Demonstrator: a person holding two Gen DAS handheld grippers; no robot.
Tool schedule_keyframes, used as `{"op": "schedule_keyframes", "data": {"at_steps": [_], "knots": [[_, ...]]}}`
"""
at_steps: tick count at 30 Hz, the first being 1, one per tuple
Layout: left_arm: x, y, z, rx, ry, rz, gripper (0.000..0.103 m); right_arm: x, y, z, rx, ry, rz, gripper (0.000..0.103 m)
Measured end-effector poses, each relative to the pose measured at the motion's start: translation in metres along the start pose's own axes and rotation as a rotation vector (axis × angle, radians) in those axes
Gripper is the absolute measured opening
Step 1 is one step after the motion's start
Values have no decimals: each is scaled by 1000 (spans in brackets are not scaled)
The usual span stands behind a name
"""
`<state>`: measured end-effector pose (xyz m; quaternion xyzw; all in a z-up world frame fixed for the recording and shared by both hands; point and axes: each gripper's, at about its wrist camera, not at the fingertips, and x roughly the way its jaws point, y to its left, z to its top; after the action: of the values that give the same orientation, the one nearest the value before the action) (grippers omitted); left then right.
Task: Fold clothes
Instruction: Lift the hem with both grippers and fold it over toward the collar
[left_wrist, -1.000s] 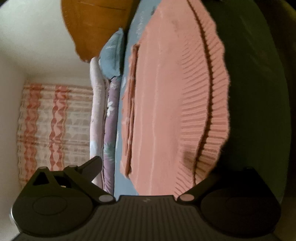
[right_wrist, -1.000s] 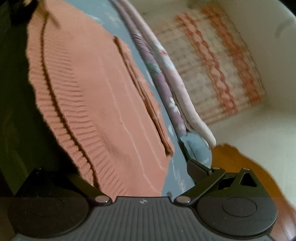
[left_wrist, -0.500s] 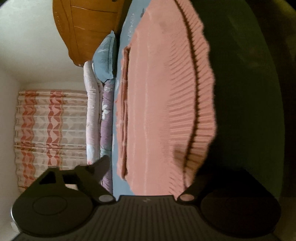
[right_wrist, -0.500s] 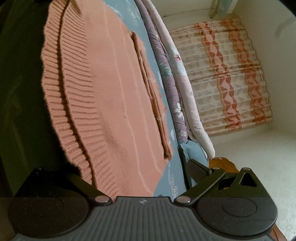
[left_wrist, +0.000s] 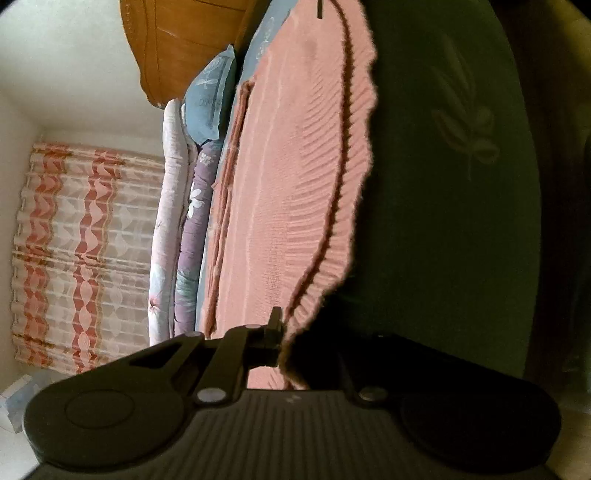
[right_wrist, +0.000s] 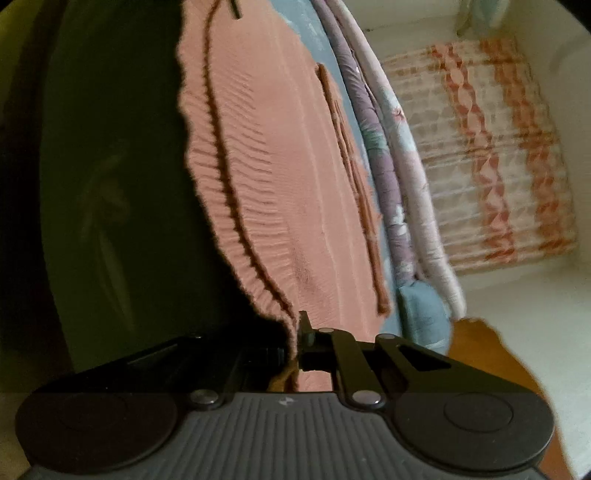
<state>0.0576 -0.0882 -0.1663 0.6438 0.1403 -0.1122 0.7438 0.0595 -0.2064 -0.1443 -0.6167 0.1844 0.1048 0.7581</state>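
A salmon-pink knit sweater (left_wrist: 288, 177) lies spread flat on a bed, its ribbed hem hanging at the bed's near edge. Both views are rolled sideways. My left gripper (left_wrist: 282, 334) is shut on one corner of the ribbed hem, the knit pinched between its black pads. In the right wrist view the same sweater (right_wrist: 266, 177) fills the middle, and my right gripper (right_wrist: 295, 339) is shut on the other hem corner. The inner finger of each gripper is lost in shadow under the bed's edge.
The bed has a blue-grey flowered sheet (left_wrist: 264, 40) and a dark green side (left_wrist: 443, 221). A rolled purple and pink quilt (left_wrist: 184, 240) and a blue pillow (left_wrist: 210, 103) lie beyond the sweater. A wooden headboard (left_wrist: 184, 44) and orange-patterned curtains (left_wrist: 74, 251) stand behind.
Both grippers went from wide open to shut, each pinching a corner of the sweater's ribbed hem. Both views rolled slightly, and the right one dipped a little.
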Motion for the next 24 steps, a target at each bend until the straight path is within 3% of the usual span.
{"op": "schedule_keyframes", "data": {"at_steps": [6, 14, 24], "knots": [[0, 13, 0, -13, 1, -38, 5, 2, -14, 0, 50, -4, 42, 11], [-4, 51, -1, 7, -40, -82, 6, 4, -39, -1, 22, -42, 41, 11], [35, 117, 13, 21, -35, -94, 7, 39, -104, 12, 20, -67, 21, 11]]}}
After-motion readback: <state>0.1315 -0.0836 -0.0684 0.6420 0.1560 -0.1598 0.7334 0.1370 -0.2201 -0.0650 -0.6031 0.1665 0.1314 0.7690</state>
